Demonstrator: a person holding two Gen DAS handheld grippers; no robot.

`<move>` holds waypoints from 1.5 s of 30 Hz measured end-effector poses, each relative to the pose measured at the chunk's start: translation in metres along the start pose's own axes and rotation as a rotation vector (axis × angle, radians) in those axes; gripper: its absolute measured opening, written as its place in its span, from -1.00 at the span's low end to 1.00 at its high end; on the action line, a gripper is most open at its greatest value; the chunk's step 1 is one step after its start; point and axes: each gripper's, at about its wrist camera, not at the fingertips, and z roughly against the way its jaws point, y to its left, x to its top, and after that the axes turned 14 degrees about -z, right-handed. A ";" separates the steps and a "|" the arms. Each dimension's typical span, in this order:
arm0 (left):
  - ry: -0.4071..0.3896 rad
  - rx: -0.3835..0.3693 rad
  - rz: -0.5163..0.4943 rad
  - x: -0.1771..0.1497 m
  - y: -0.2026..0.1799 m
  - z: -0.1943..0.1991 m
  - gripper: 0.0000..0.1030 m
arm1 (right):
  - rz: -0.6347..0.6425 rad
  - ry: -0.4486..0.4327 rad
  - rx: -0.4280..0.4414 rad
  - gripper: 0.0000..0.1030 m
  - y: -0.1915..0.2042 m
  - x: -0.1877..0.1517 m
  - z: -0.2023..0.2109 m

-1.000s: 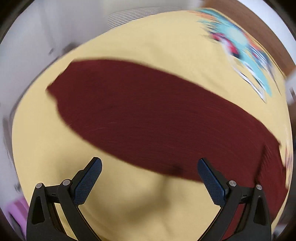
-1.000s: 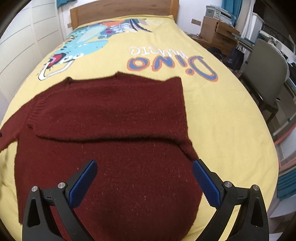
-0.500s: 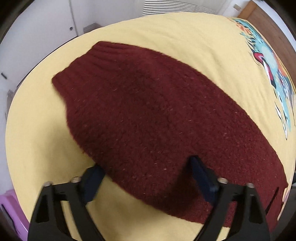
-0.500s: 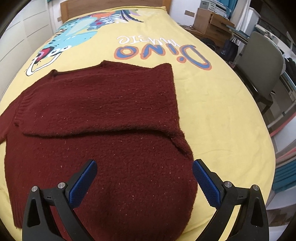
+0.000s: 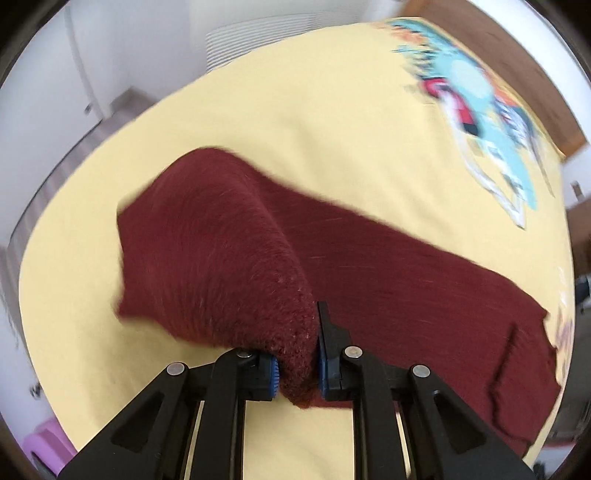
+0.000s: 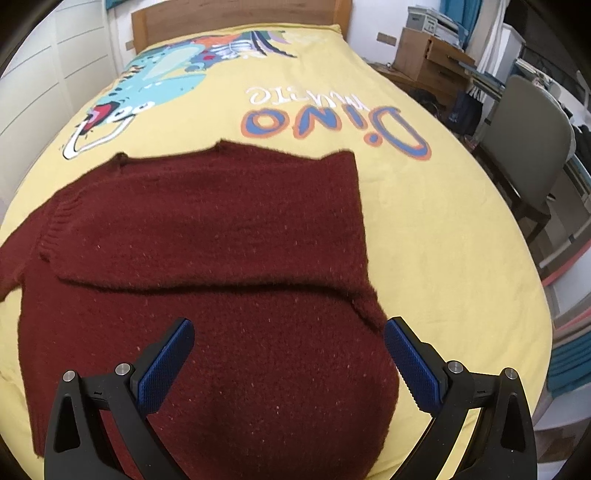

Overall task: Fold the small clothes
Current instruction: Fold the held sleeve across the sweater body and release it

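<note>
Child's bedroom: dinosaur-print bed (image 6: 424, 206).

sweater's (image 6: 207, 240) left sleeve cut off at frame edge, dinosaur print (image 5: 476, 96) motion-blurred

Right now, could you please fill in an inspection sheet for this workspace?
Surface: bed with yellow dinosaur-print cover.
Job's things: dark red knitted sweater lies on the cover, one sleeve folded across the body.
Clutter: nothing seen on the cover besides the sweater.
Grippers: left gripper is shut on a raised fold of the sweater; right gripper is open above the sweater's near part, holding nothing.
Cables: nothing seen.
Surroundings: wooden headboard, grey chair, cardboard box beside the bed; pink object low at the left wrist view's edge.
</note>
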 end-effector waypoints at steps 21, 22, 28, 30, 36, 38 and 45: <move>-0.074 -0.271 -0.506 -0.013 -0.310 0.061 -0.78 | -0.042 -0.040 0.032 0.98 -0.033 0.061 0.022; -0.072 -0.285 -0.518 -0.013 -0.325 0.058 -0.78 | -0.043 -0.046 0.034 0.98 -0.035 0.063 0.024; -0.028 -0.318 -0.548 -0.034 -0.395 0.036 -0.78 | -0.043 -0.048 0.040 0.98 -0.041 0.065 0.026; -0.023 -0.274 -0.590 -0.049 -0.413 0.019 -0.78 | -0.049 -0.040 0.042 0.98 -0.044 0.063 0.024; 0.065 -0.196 -0.620 -0.078 -0.427 -0.039 -0.77 | -0.037 0.000 0.042 0.98 -0.048 0.053 0.013; 0.084 -0.164 -0.637 -0.085 -0.426 -0.050 -0.74 | -0.039 0.017 0.048 0.98 -0.049 0.049 0.009; 0.101 -0.129 -0.685 -0.097 -0.429 -0.068 -0.63 | -0.062 0.058 0.072 0.98 -0.048 0.038 -0.005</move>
